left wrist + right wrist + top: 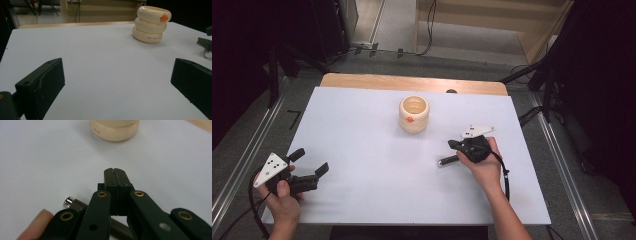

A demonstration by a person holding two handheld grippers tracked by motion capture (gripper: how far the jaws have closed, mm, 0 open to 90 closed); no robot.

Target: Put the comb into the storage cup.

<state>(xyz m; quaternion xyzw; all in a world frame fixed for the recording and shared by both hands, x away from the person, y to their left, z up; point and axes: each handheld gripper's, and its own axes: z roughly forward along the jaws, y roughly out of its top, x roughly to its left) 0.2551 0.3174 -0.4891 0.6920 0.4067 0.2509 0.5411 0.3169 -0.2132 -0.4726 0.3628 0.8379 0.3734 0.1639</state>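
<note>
Right now your work surface is one white table (377, 200) that takes up most of the high view, and nearly everything on it sits in the right half of that frame. One cream holder (414, 114), stacked like three rings with a small orange mark on its side, stands upright above the centre; in the left gripper view it is at the upper right.

Your left gripper (312, 165) rests at the lower left of the high view, jaws spread wide with nothing between them, well apart from the holder.

Your right gripper (117, 173) is right of centre in the high view, below and to the right of the holder. Its jaws are clenched pad to pad, and nothing is pinched between them. One dark pen (447, 160) with a silver end lies under the gripper's body, its silver tip poking out toward the left in the high view; in the right gripper view it runs beneath the linkage, near your fingertip. Whether your hand is pinning it against the gripper I cannot tell.

By my reading, you are at the pick-up step: the pen is not yet in the jaws and the holder looks empty. Next you would need to open the right jaws, bring them down across the pen's barrel, close firmly, then carry it up to the holder's mouth.
</note>
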